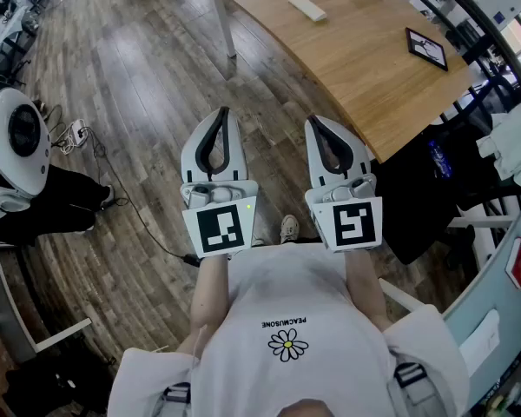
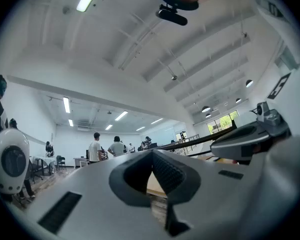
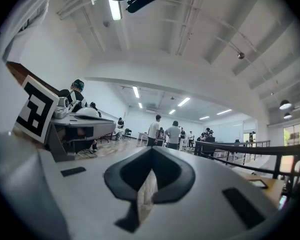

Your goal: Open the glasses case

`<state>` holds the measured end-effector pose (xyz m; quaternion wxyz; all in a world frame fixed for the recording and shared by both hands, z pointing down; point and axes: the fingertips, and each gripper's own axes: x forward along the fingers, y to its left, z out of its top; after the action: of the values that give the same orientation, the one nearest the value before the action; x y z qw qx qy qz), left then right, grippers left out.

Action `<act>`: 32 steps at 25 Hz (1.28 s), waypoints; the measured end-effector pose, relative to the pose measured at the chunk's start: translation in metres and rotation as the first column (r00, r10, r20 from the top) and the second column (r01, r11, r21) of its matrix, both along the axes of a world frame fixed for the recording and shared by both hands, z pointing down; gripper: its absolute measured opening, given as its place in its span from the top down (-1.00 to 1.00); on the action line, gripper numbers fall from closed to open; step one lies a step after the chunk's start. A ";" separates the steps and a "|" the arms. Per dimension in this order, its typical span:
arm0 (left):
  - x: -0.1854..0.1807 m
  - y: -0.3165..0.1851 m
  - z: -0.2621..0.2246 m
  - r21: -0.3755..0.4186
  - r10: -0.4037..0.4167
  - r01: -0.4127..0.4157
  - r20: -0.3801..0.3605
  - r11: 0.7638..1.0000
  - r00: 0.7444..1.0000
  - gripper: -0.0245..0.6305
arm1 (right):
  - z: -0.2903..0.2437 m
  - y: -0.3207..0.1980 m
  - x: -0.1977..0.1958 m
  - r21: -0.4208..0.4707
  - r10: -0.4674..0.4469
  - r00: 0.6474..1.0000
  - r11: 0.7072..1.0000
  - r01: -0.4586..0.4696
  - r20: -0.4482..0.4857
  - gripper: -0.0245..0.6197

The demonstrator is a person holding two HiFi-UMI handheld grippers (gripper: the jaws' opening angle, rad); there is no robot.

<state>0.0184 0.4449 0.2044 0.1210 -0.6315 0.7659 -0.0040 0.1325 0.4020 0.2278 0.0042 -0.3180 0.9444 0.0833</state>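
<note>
At the head view's left edge a white round machine [image 1: 17, 142] is cut off. Mid-frame, over the plank floor [image 1: 130, 68], the left gripper [image 1: 217, 115] and right gripper [image 1: 319, 122] are both closed on nothing. Only their own views show people [image 2: 96, 146] standing far off. Upper right, on the wooden table [image 1: 365, 59], a small white oblong [image 1: 306, 7], possibly the glasses case, lies well apart from both grippers.

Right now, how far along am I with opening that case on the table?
Nothing looks done yet. In hand: nothing. The left gripper and right gripper are both shut and empty, held side by side short of the wooden table. The white oblong case, probably the glasses case, lies untouched at the table's far end and looks closed. Left to do: reach it, steady it and lift the lid.
</note>
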 end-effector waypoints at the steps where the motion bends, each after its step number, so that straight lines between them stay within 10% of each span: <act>1: 0.001 -0.003 0.002 -0.004 0.006 -0.006 -0.004 1.000 1.000 0.88 | 0.000 0.000 -0.001 0.010 -0.002 1.000 1.000 0.002 0.001 0.90; 32: 0.003 -0.101 0.006 0.013 0.020 -0.019 -0.068 1.000 0.998 0.88 | 0.010 -0.093 0.024 -0.012 -0.029 0.998 0.999 0.029 0.055 0.90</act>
<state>0.0209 0.3434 0.2104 0.0990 -0.6379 0.7633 0.0234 0.1566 0.3085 0.2377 0.0296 -0.3064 0.9490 0.0685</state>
